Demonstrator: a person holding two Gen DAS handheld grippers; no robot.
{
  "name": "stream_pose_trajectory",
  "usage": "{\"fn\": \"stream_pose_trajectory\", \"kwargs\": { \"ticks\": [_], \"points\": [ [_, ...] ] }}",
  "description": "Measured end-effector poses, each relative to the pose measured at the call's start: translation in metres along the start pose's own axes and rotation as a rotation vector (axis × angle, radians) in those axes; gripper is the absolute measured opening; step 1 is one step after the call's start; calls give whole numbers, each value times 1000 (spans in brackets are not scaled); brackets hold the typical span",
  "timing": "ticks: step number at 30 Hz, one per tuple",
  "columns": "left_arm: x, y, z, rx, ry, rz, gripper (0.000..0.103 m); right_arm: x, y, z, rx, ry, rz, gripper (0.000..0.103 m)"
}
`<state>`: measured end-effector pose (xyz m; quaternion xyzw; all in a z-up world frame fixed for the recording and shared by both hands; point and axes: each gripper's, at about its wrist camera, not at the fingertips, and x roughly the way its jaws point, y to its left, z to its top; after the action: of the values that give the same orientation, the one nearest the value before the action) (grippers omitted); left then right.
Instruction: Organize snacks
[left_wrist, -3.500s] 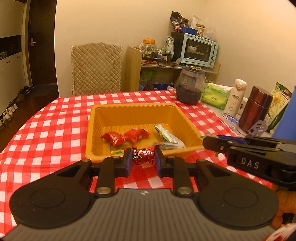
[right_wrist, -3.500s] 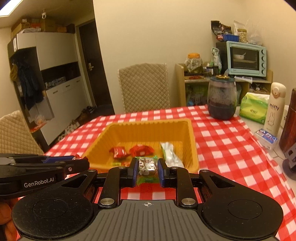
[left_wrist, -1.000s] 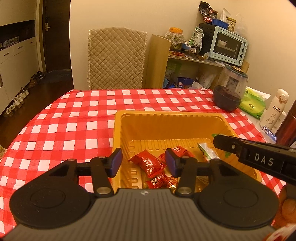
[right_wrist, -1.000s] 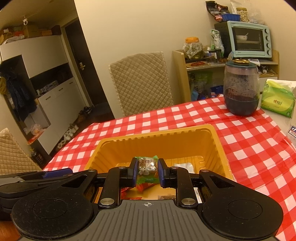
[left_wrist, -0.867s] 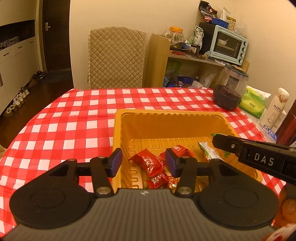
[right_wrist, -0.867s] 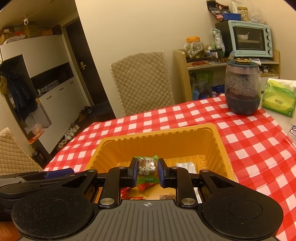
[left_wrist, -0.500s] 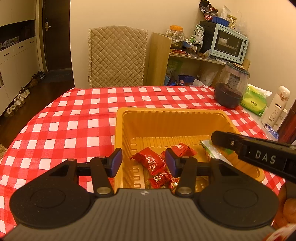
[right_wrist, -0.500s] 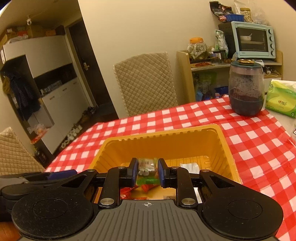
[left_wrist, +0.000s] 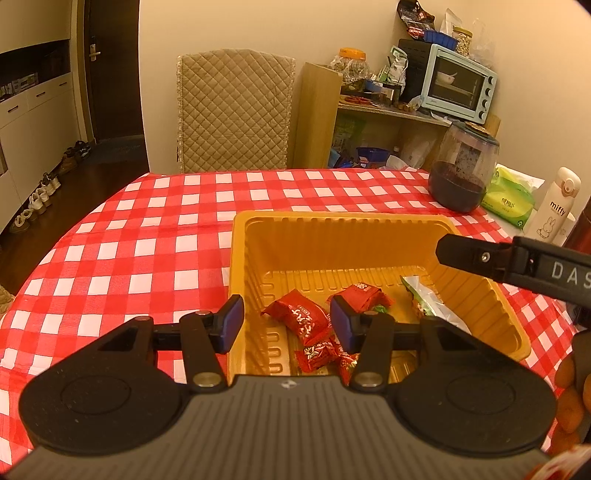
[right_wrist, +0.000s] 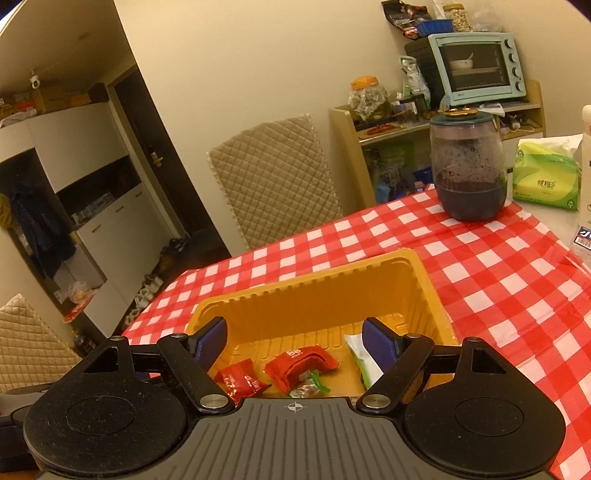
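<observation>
An orange plastic tray (left_wrist: 332, 225) sits on the red checked tablecloth and also shows in the right wrist view (right_wrist: 306, 291). Several red snack packets (left_wrist: 301, 317) lie in it, with a white and green packet (left_wrist: 424, 299) at the right. In the right wrist view a small green-ended candy (right_wrist: 308, 387) lies by a red packet (right_wrist: 299, 363). My left gripper (left_wrist: 287, 323) is open and empty above the tray's near edge. My right gripper (right_wrist: 294, 341) is open and empty above the tray; one of its fingers (left_wrist: 517, 258) reaches in from the right.
A dark glass jar (left_wrist: 463, 171) stands behind the tray at the right, beside a green tissue pack (left_wrist: 511, 195) and a white bottle (left_wrist: 556, 205). A padded chair (left_wrist: 234, 110) and a shelf with a toaster oven (left_wrist: 458, 83) stand beyond the table.
My right gripper has opened and let go of the green-ended candy, which now lies in the tray. The right camera has tilted. My left gripper stays open over the tray.
</observation>
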<state>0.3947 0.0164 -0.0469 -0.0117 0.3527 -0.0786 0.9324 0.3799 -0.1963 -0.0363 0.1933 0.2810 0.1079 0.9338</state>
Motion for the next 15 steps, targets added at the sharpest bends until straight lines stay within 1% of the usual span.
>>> {"fn": "stream_pose_trajectory", "kwargs": {
  "ticks": [4,6,15],
  "points": [
    [0,0,0,3,1,3,48,-1,1,0,-5,-3,-3,80],
    [0,0,-1,6,2,6,51,-2,0,0,-7,-3,-8,80],
    [-5,0,-2,10,-4,20,57,-4,2,-5,-76,21,-82,80]
  ]
}}
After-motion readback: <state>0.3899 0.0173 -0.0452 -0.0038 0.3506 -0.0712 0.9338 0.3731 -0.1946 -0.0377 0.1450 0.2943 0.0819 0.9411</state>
